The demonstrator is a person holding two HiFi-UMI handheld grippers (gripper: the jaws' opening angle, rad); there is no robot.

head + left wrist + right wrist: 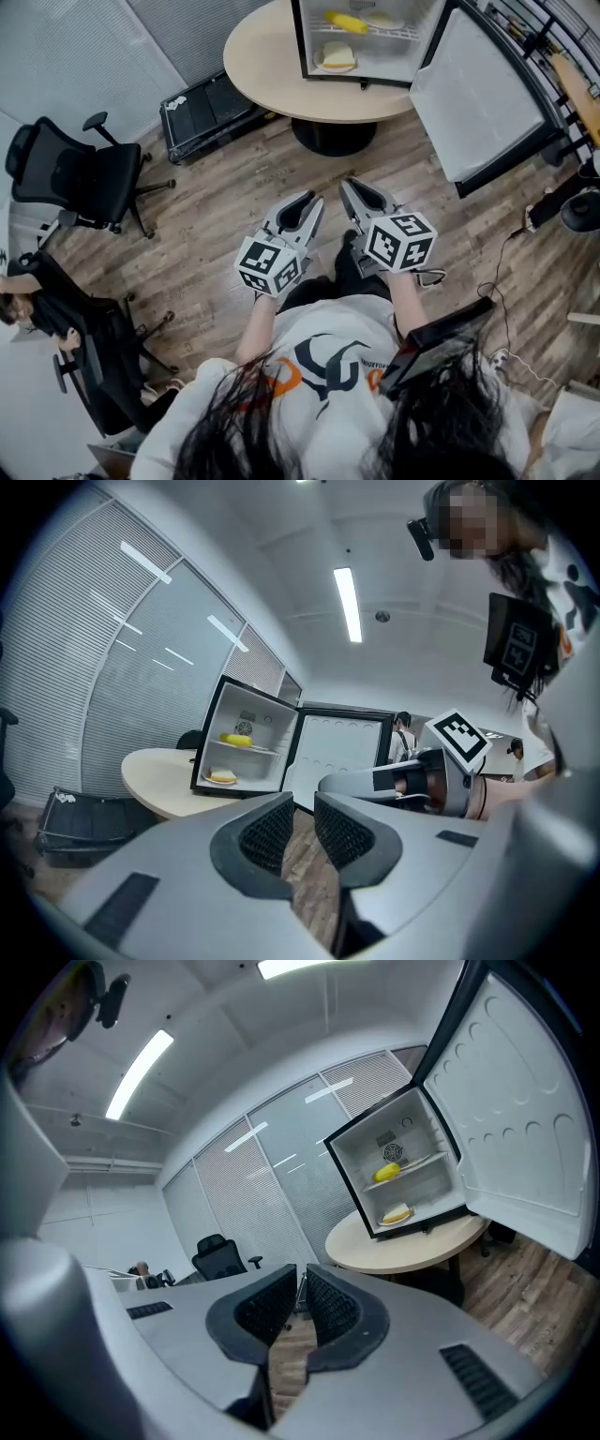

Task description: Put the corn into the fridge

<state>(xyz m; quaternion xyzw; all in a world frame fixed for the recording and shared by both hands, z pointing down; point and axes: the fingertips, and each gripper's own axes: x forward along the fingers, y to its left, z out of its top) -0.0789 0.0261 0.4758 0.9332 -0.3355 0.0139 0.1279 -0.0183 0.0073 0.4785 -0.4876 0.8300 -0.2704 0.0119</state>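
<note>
The small fridge [370, 42] stands open on the round table [267, 66], its door [483, 94] swung out to the right. The yellow corn [346, 21] lies on the upper shelf, and in the right gripper view the corn [386, 1173] shows there too. A plate of food [337, 58] sits on the shelf below. Both grippers hang over the wooden floor, well short of the table. My left gripper [313, 201] is shut and empty, with only a thin slit between its pads [272, 832]. My right gripper [350, 187] is shut with nothing in it.
A black office chair [84, 178] stands at the left, and a black case [208, 108] lies on the floor by the table. A seated person [33, 309] is at the far left. Cables [511, 272] trail on the floor at the right.
</note>
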